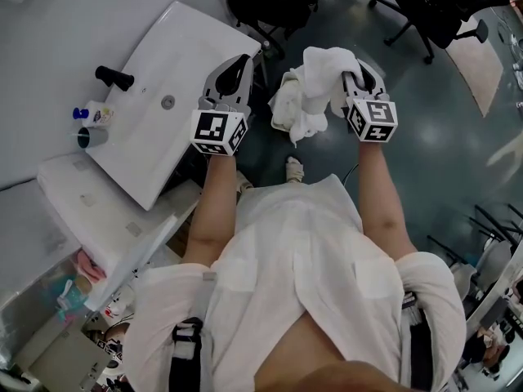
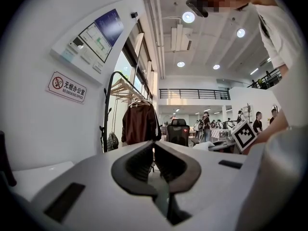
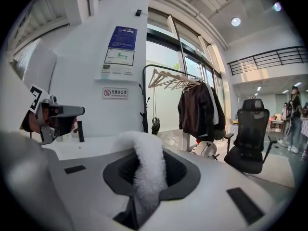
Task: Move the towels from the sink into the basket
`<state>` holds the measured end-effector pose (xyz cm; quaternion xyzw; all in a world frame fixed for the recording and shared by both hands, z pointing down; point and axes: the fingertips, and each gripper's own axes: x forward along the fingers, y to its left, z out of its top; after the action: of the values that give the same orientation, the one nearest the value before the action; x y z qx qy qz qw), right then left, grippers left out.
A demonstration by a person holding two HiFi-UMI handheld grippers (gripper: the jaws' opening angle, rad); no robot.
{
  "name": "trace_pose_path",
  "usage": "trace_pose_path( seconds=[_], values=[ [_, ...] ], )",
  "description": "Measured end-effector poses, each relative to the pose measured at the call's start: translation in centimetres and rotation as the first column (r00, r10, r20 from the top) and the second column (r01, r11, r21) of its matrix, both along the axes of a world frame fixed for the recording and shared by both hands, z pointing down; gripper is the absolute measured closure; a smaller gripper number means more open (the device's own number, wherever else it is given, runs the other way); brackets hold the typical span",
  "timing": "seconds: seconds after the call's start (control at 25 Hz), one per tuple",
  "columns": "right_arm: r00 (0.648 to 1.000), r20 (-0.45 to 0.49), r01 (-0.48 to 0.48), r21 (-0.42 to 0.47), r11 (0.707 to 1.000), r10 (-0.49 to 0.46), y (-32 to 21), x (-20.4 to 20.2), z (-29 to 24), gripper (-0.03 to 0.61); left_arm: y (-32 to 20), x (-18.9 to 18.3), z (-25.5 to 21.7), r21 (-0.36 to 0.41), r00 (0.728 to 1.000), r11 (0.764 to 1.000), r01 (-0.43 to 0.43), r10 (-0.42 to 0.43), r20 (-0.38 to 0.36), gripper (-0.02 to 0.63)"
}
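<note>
A white towel (image 1: 306, 95) hangs bunched in the air over the dark floor, right of the white sink (image 1: 176, 47). My right gripper (image 1: 353, 76) is shut on it. In the right gripper view a fluffy fold of the towel (image 3: 148, 170) runs between the jaws of that gripper (image 3: 144, 153). My left gripper (image 1: 240, 60) hovers over the sink's right edge, its jaws shut with nothing between them. They meet at the tips in the left gripper view (image 2: 154, 146). The sink basin looks bare around its drain (image 1: 167, 101). No basket shows in any view.
A black faucet (image 1: 114, 77), a small bottle (image 1: 96, 114) and a cup (image 1: 91, 137) sit at the sink's left end. Black office chairs (image 1: 274, 2) stand beyond. A coat rack with a dark jacket (image 3: 197, 107) stands by the window. My foot (image 1: 294, 170) is below the towel.
</note>
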<state>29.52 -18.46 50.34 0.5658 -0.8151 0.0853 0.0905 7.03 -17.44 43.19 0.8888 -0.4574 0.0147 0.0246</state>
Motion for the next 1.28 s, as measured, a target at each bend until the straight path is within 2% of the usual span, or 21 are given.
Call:
trace_pose_path(
  seconds=[0.44, 0.64, 0.76, 1.04, 1.28],
  values=[
    [0.998, -0.025, 0.053, -0.118, 0.992, -0.056, -1.2, -3.2, 4.1, 0.476, -0.3, -1.7, -0.1, 0.002, 0.999, 0.999, 0.035, -0.035, 0.002, 0.597],
    [0.996, -0.045, 0.062, -0.213, 0.975, -0.073, -1.7, -3.8, 5.9, 0.472, -0.6, -2.6, -0.2, 0.003, 0.999, 0.999, 0.051, -0.051, 0.000, 0.597],
    [0.996, -0.053, 0.061, -0.236, 0.970, -0.075, -2.0, -3.8, 6.5, 0.466, -0.7, -3.0, -0.2, 0.005, 0.998, 0.998, 0.060, -0.060, 0.000, 0.597],
    [0.997, -0.010, 0.072, -0.120, 0.990, -0.074, -3.6, -4.1, 3.3, 0.468, -1.0, -3.4, -0.2, 0.007, 0.998, 0.998, 0.066, -0.066, -0.004, 0.597],
    [0.996, 0.047, 0.079, -0.040, 0.996, -0.077, -3.1, -3.8, 0.1, 0.468, -0.8, -3.3, -0.8, 0.018, 0.998, 0.998, 0.064, -0.064, -0.014, 0.597]
  ],
)
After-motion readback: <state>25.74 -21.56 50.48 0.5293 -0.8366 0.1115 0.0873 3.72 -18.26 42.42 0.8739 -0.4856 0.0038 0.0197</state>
